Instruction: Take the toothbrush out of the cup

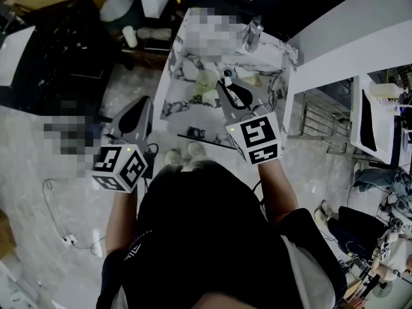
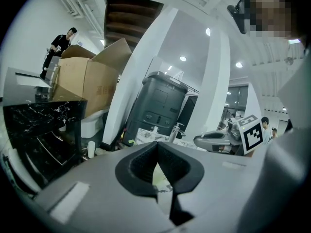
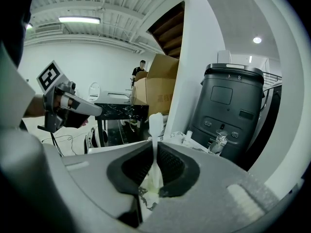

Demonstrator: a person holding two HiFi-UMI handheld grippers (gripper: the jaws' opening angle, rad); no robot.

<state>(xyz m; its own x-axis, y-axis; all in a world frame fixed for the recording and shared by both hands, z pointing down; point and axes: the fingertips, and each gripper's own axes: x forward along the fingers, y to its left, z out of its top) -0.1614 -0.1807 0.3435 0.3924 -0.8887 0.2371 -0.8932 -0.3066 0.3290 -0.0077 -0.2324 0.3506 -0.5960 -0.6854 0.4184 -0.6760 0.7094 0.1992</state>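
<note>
A pale green cup [image 1: 206,81] stands on the marble table [image 1: 187,111]. My right gripper [image 1: 223,84] is just right of the cup and is shut on the white toothbrush [image 3: 155,130]. In the right gripper view the brush stands upright between the pads [image 3: 167,164], its head poking above the jaw tips. The pale cup [image 3: 147,188] shows low behind the handle. My left gripper [image 1: 143,105] hangs off the table's left side, away from the cup. Its jaws meet at the tips [image 2: 157,147] with nothing between them.
A chrome tap [image 1: 252,34] stands at the table's far end. Beyond it are a dark grey bin [image 3: 228,106] and cardboard boxes [image 3: 160,81]. A black marble cabinet [image 2: 39,125] is at the left. White counters [image 1: 360,37] run along the right.
</note>
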